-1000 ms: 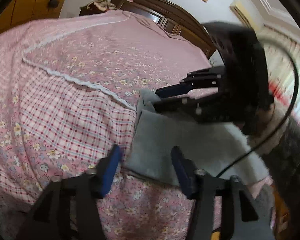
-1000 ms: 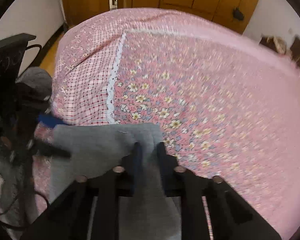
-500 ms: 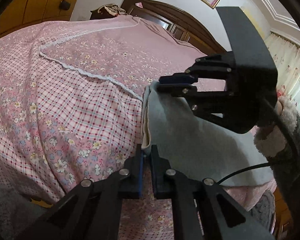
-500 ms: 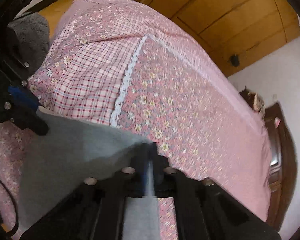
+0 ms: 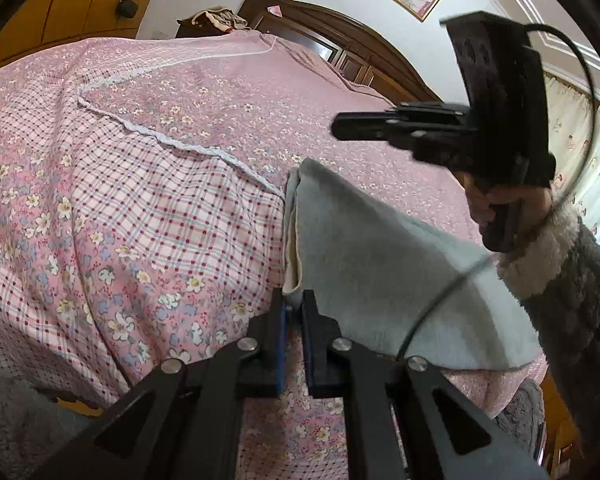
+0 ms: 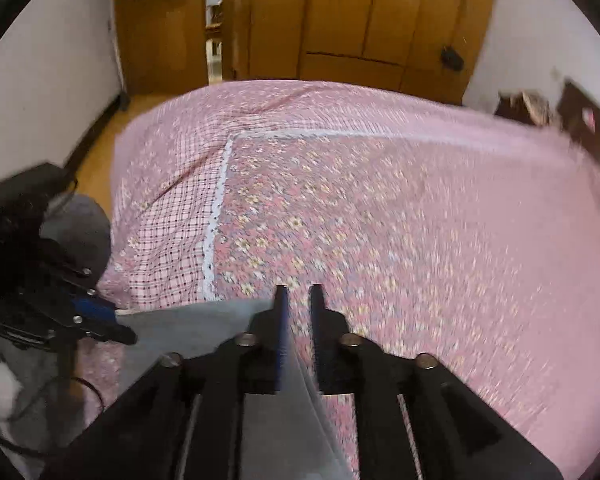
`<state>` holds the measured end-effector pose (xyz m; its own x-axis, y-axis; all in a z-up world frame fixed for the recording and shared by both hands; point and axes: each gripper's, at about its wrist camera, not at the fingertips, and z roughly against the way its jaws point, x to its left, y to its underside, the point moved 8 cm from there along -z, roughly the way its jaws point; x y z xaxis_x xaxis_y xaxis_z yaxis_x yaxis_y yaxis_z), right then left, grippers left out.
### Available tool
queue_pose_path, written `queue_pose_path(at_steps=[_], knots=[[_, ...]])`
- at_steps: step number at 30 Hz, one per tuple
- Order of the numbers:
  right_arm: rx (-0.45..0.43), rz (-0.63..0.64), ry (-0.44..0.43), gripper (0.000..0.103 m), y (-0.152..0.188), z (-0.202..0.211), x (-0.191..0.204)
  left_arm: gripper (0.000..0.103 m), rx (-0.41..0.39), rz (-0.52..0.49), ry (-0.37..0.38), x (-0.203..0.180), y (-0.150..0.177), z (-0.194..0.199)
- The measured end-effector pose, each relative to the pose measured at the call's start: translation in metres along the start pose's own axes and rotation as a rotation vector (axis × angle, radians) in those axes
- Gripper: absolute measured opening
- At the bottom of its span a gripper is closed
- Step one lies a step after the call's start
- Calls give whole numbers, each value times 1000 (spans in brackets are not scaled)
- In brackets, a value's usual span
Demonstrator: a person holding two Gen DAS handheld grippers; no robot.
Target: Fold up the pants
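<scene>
The folded grey pants [image 5: 380,264] lie on the pink bedspread near the bed's edge. My left gripper [image 5: 293,300] is shut on the near corner of the folded edge. My right gripper [image 5: 340,128] hovers above the far end of the pants in the left wrist view, its fingers together and clear of the cloth. In the right wrist view the right gripper [image 6: 299,300] is nearly shut, with a thin grey fold of the pants [image 6: 204,328] running between the fingers lower down. The left gripper [image 6: 112,328] shows at the left, holding the pants' corner.
The bed [image 5: 140,168] has a floral and checked pink cover with a white lace seam [image 6: 214,236]. A dark wooden headboard [image 5: 340,48] stands at the far end. Wooden wardrobes [image 6: 360,32] and an open doorway lie beyond the bed. The floor edge is close at the left [image 6: 96,160].
My left gripper closed on the pants' near corner a half second ago and still holds it. My right gripper has lifted up and away from the far end of the pants.
</scene>
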<state>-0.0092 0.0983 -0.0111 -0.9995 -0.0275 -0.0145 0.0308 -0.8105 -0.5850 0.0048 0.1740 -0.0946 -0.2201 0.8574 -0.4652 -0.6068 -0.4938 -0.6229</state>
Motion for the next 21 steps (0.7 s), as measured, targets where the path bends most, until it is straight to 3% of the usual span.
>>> queue_pose_path(at_steps=[2,4,6,9,11,12,14,17,18,20,21], knots=[[42,-8,-46,17,7,-10,3,7,2,2,2,1,1,-1],[98,26,-42,25,17,-23,8,7,3,3,4,1,3,0],[155,51,-41,28,25,-43,13,7,4,1,3,0,4,-2],[119,62,-33,28,22,-44,15,7,11,0,3,0,7,-4],[67,106,47,17,14,-38,16,7,11,0,4,0,8,-5],[54,146,88,2,11,-35,20,7,12,0,5,0,9,-5],[78,184,68,2,12,-38,29,7,15,1,6,1,10,-6],[110,222,110,2,14,-40,33,7,21,7,9,2,11,-8],[112,210,103,4,13,-40,30,7,21,8,8,2,10,-10],[131,162,14,21,13,-40,29,7,21,7,8,4,11,-12],[142,151,-12,39,14,-40,30,7,21,7,9,5,11,-12]])
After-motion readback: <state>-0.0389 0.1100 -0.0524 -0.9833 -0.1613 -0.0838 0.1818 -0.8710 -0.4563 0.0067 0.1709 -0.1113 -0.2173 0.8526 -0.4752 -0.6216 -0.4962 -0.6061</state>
